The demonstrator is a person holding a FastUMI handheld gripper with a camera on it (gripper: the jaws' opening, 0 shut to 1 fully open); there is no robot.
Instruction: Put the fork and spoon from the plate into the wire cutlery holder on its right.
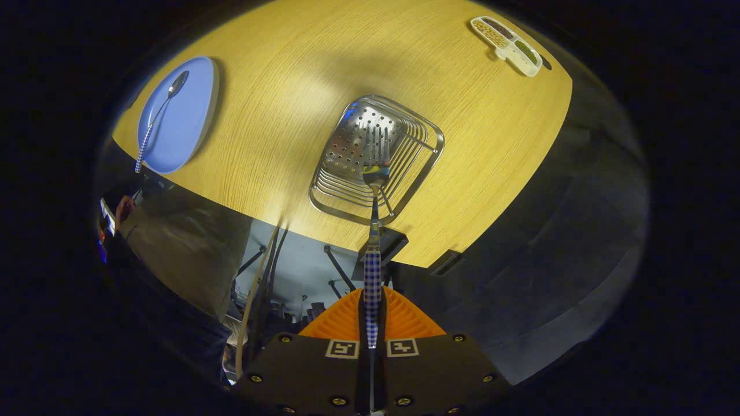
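The gripper (372,323) pinched the checked-handled steel fork (374,231) above the perforated wire cutlery holder (376,156); released off-centre, its tines might catch the near rim.

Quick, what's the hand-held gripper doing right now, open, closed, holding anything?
Hand-held gripper: closed on the checked handle of the fork, whose tines hang over the wire cutlery holder.
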